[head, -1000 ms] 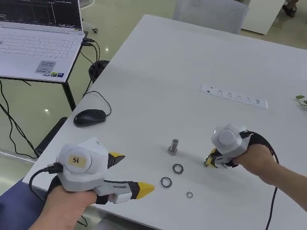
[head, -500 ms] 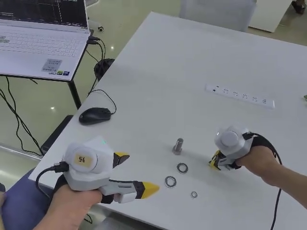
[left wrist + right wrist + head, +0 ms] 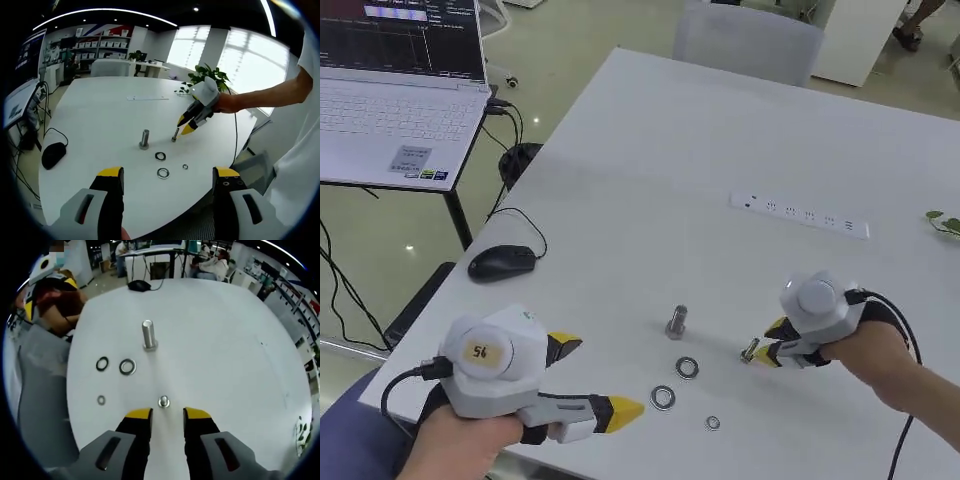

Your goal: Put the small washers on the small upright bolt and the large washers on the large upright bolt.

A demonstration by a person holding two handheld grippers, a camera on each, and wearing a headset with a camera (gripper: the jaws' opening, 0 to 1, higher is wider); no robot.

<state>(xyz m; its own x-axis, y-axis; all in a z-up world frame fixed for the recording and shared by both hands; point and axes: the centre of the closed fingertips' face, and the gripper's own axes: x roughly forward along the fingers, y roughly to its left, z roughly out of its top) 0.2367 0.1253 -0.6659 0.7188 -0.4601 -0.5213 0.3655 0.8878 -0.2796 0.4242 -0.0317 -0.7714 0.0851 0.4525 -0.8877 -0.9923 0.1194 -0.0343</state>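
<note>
Just beyond the right gripper's [image 3: 166,416] parted fingers [image 3: 139,415] stands the small bolt [image 3: 163,401].

The left hand-held gripper [image 3: 598,378], grasped in the left hand [image 3: 460,438], points right with jaws spread wide. The right hand-held gripper [image 3: 767,345], grasped in the right hand [image 3: 865,345], points left, jaws narrowly parted.

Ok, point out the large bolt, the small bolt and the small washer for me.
large bolt [image 3: 677,320]: head view, on its upright shank.
small bolt [image 3: 163,401]: right gripper view, on its top end.
small washer [image 3: 712,423]: head view, on the ring itself.
</note>
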